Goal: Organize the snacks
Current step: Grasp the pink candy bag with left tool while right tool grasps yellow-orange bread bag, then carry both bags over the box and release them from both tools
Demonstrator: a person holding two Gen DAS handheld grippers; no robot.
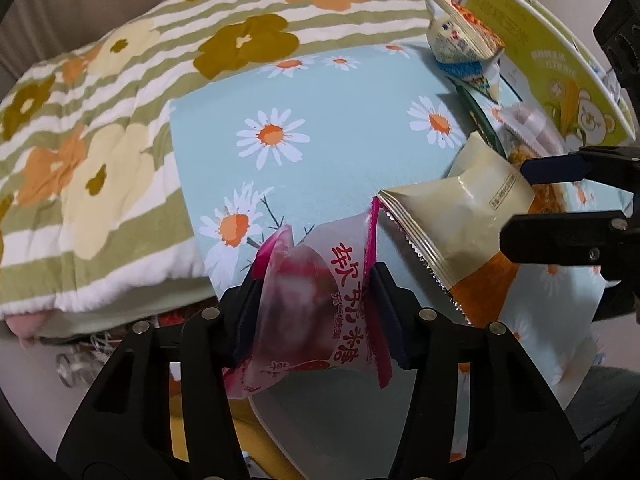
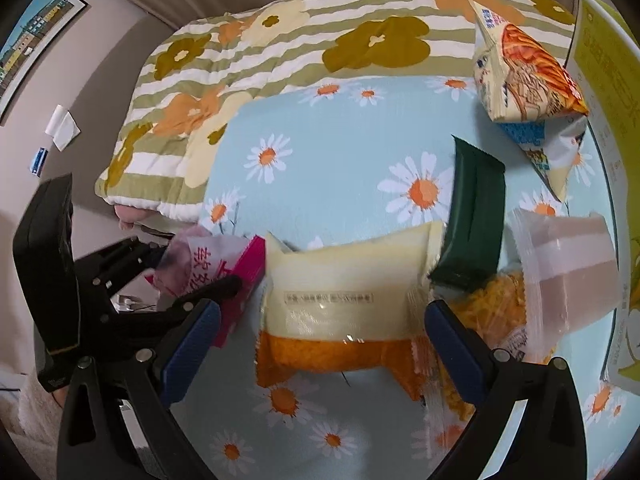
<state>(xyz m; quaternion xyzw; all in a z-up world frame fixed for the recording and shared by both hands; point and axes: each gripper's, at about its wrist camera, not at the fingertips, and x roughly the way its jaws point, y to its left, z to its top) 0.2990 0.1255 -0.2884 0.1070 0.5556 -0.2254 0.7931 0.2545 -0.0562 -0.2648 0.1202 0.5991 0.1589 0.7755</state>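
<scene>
My left gripper (image 1: 316, 300) is shut on a pink-and-white candy packet (image 1: 320, 304) with red Chinese lettering and holds it above the left edge of the daisy cloth. It also shows in the right wrist view (image 2: 208, 264). My right gripper (image 2: 322, 336) is open, its blue pads on either side of a cream-and-orange snack packet (image 2: 340, 304) that lies on the cloth. That packet shows in the left wrist view (image 1: 452, 216) between the right gripper's fingers (image 1: 560, 168).
A dark green bar (image 2: 476, 216), a clear packet with a pink-brown cake (image 2: 568, 260), an orange crumb packet (image 2: 492, 312) and a noodle-snack bag (image 2: 524, 80) lie on the light-blue daisy cloth (image 2: 340, 128). A green box (image 1: 552, 52) stands at the right. A striped flowered quilt (image 1: 100, 140) lies behind.
</scene>
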